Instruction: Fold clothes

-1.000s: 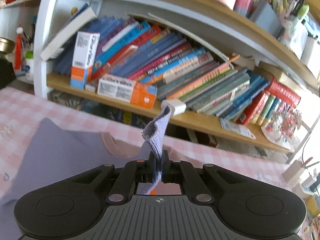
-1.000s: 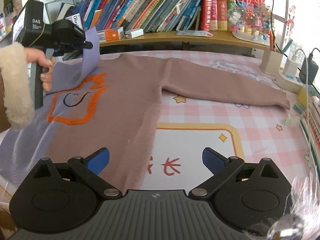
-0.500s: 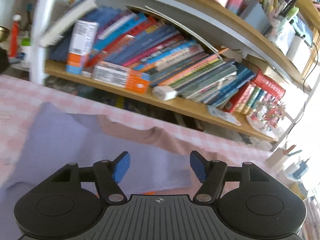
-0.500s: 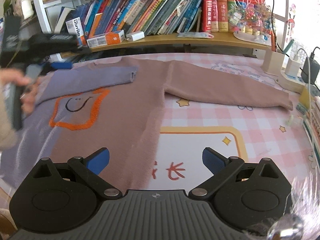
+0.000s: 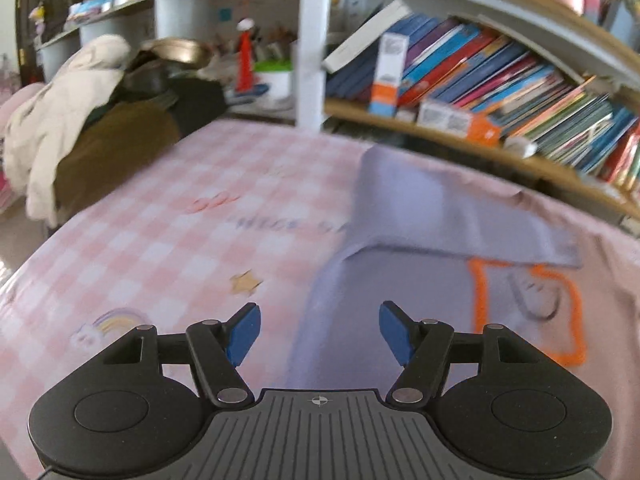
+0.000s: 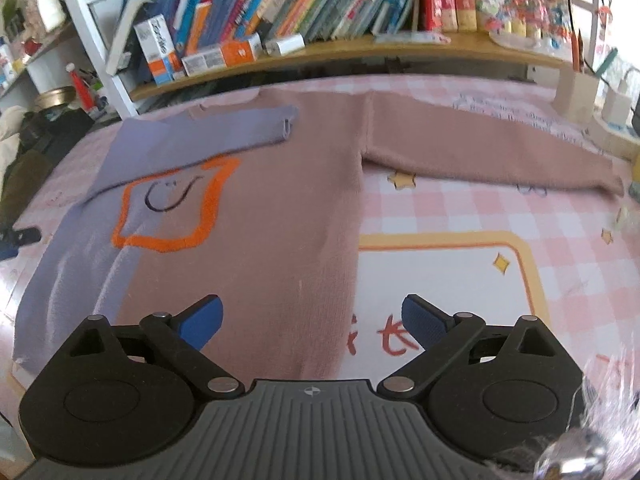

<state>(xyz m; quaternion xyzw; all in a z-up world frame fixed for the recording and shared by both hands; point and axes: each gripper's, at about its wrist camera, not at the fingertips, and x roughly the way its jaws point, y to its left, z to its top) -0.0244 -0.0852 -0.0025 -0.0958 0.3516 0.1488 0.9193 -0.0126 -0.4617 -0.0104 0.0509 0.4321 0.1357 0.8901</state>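
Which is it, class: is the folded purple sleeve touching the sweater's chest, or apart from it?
Touching. The right wrist view shows the purple sleeve lying flat across the sweater, its cuff resting on the brown chest with no gap beneath.

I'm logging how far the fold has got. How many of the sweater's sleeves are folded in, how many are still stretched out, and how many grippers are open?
Sleeves folded across the sweater: 1, the lavender sleeve
Sleeves stretched out on the tablecloth: 1, the brown sleeve
Grippers with open jaws: 2, the left gripper and the right gripper
Total: 2 sleeves, 2 grippers
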